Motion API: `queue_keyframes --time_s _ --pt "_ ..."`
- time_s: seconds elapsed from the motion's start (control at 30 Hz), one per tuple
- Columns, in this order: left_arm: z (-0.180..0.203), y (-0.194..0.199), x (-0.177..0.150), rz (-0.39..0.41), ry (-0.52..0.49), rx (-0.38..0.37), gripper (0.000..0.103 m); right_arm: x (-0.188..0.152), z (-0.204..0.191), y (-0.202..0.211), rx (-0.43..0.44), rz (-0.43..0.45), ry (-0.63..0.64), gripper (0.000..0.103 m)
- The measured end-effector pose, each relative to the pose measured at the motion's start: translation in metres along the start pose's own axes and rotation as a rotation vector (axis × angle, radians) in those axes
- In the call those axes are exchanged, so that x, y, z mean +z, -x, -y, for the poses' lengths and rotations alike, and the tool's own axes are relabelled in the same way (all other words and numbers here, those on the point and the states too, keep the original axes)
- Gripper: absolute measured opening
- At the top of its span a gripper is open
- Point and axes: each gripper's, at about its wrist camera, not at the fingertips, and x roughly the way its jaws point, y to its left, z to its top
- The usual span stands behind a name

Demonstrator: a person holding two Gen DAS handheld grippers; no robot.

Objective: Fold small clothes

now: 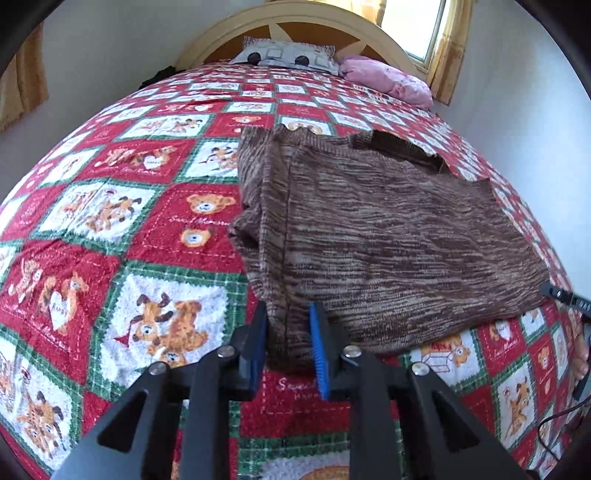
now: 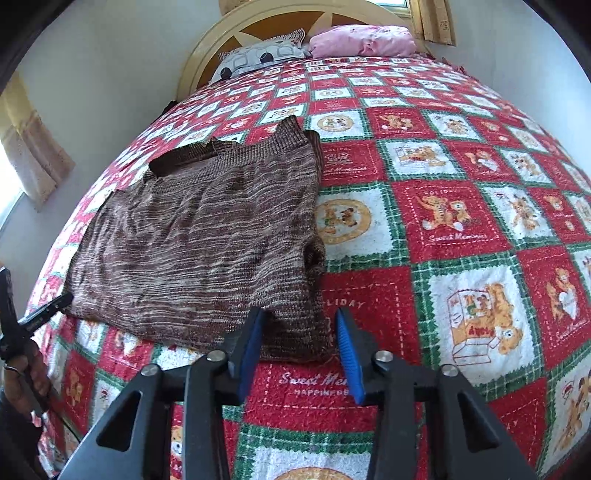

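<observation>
A: Where is the brown striped knitted sweater (image 1: 384, 236)?

B: It lies flat on the bed, on the red, white and green teddy bear blanket (image 1: 110, 229). In the left view it fills the middle and right of the picture. In the right view it is in the middle left.

A: What is the left tool (image 1: 290, 343) doing?

B: Its two blue pads are close together. The sweater's near corner is between them, low in the picture. The pads look like they pinch it.

A: And the right tool (image 2: 301, 350)?

B: Its pads are a bit apart. The sweater's other near corner sits between them, next to the left pad. I cannot tell if they squeeze it.

A: What is at the top?

B: A grey patterned pillow (image 1: 288, 55) and a pink pillow (image 1: 388, 79) lie by the cream round headboard (image 1: 295, 18).
</observation>
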Motion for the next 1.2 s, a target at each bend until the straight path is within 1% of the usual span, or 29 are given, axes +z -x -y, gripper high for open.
queue_keyframes --time_s 0.03,0.07,0.13,0.23,0.27,0.33,0.37,0.5,0.53,0.57,0.6,0.63,0.67,0.7,0.73,0.77,0.9,1.03,1.07,1.13,1.17,1.2 --pt "-0.002 0.002 -0.002 0.006 0.0 -0.006 0.008 0.0 0.0 0.0 -0.001 0.001 0.006 0.021" --pt "-0.003 0.004 -0.002 0.017 -0.003 -0.012 0.007 0.0 -0.001 0.001 0.0 0.002 0.01 0.014" --pt "-0.006 0.013 -0.004 0.051 0.001 -0.018 0.005 0.0 -0.002 0.004 0.0 0.008 0.016 0.013" --pt "-0.005 0.026 -0.011 0.075 -0.003 -0.032 0.005 -0.001 -0.001 0.003 0.001 0.004 0.015 0.012" --pt "-0.003 0.028 -0.015 0.075 -0.016 -0.027 0.005 -0.002 0.0 0.001 0.0 0.0 0.013 0.012" --pt "-0.001 0.026 -0.022 0.053 -0.033 -0.018 0.004 -0.003 0.001 -0.001 0.002 0.0 0.007 0.012" --pt "-0.002 0.024 -0.024 0.04 -0.027 -0.009 0.004 -0.003 0.002 -0.001 0.003 0.0 0.002 0.012" --pt "-0.01 0.023 -0.023 0.039 0.014 -0.019 0.005 0.001 0.005 -0.001 0.011 -0.006 -0.031 0.012" --pt "-0.01 0.021 -0.023 0.035 0.012 -0.017 0.007 0.001 0.006 0.001 0.013 -0.005 -0.05 0.013" --pt "-0.009 0.022 -0.023 0.036 0.007 -0.005 0.01 0.002 0.007 0.005 -0.001 0.007 -0.065 0.016" --pt "-0.007 0.023 -0.023 0.038 -0.008 0.022 0.013 0.003 0.005 0.009 -0.024 0.028 -0.062 0.018" --pt "-0.004 0.025 -0.022 0.048 -0.029 0.041 0.013 0.004 -0.001 0.014 -0.044 0.056 -0.045 0.024" --pt "-0.003 0.026 -0.023 0.056 -0.042 0.05 0.013 0.006 -0.01 0.02 -0.041 0.081 -0.013 0.031" --pt "-0.002 0.026 -0.023 0.06 -0.056 0.066 0.013 0.008 -0.018 0.022 -0.025 0.089 0.01 0.034" --pt "-0.003 0.025 -0.024 0.055 -0.056 0.068 0.013 0.011 -0.03 0.022 -0.002 0.09 0.041 0.04" --pt "-0.004 0.023 -0.024 0.049 -0.052 0.065 0.013 0.014 -0.042 0.021 0.02 0.087 0.07 0.044" --pt "-0.005 0.018 -0.023 0.043 -0.051 0.072 0.014 0.028 -0.1 0.009 0.113 0.072 0.193 0.044" --pt "-0.003 0.018 -0.024 0.048 -0.064 0.085 0.015 0.036 -0.15 -0.014 0.138 0.037 0.251 0.044" --pt "-0.002 0.018 -0.024 0.05 -0.065 0.092 0.017 0.034 -0.16 -0.02 0.137 0.031 0.264 0.044" --pt "-0.003 0.018 -0.024 0.053 -0.058 0.104 0.026 0.029 -0.175 -0.035 0.106 0.006 0.29 0.044" --pt "-0.004 0.018 -0.025 0.053 -0.052 0.106 0.028 0.023 -0.18 -0.043 0.087 -0.014 0.297 0.044" --pt "-0.007 0.018 -0.024 0.053 -0.041 0.106 0.034 0.017 -0.183 -0.048 0.083 -0.03 0.3 0.044"
